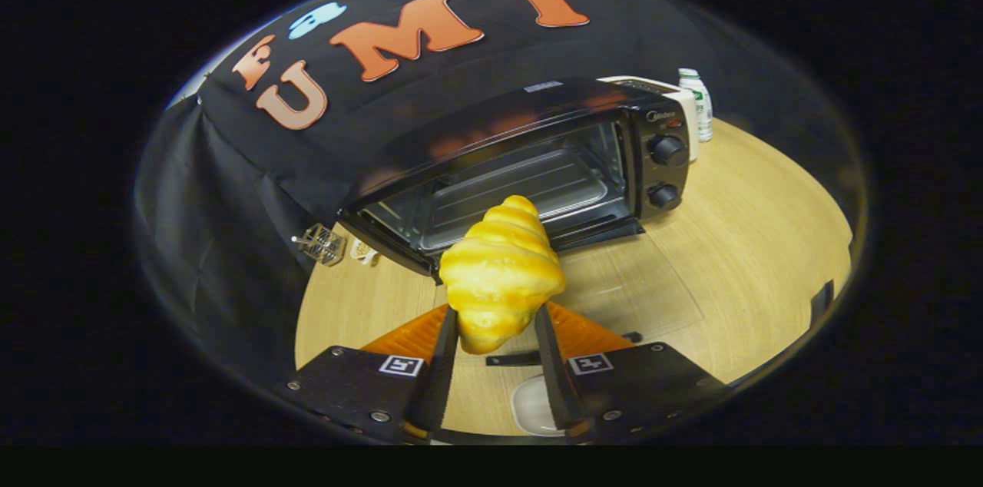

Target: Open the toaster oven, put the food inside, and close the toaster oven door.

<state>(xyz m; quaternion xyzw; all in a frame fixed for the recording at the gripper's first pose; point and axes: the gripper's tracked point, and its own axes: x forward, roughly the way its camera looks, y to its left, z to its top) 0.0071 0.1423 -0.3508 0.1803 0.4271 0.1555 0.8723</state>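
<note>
Claw cam: claw (491,333) is gripping the croissant (501,276), both fingers pressing its lower end. Croissant's long axis is running fwd along the fingers, narrow tip pointing at the toaster oven (530,164). Oven is sitting on the desk (752,233) just beyond, door (630,287) lying folded down flat twd the claw, cavity w/ rack showing. A bottle (697,104) is standing behind the oven's knob side.
</note>
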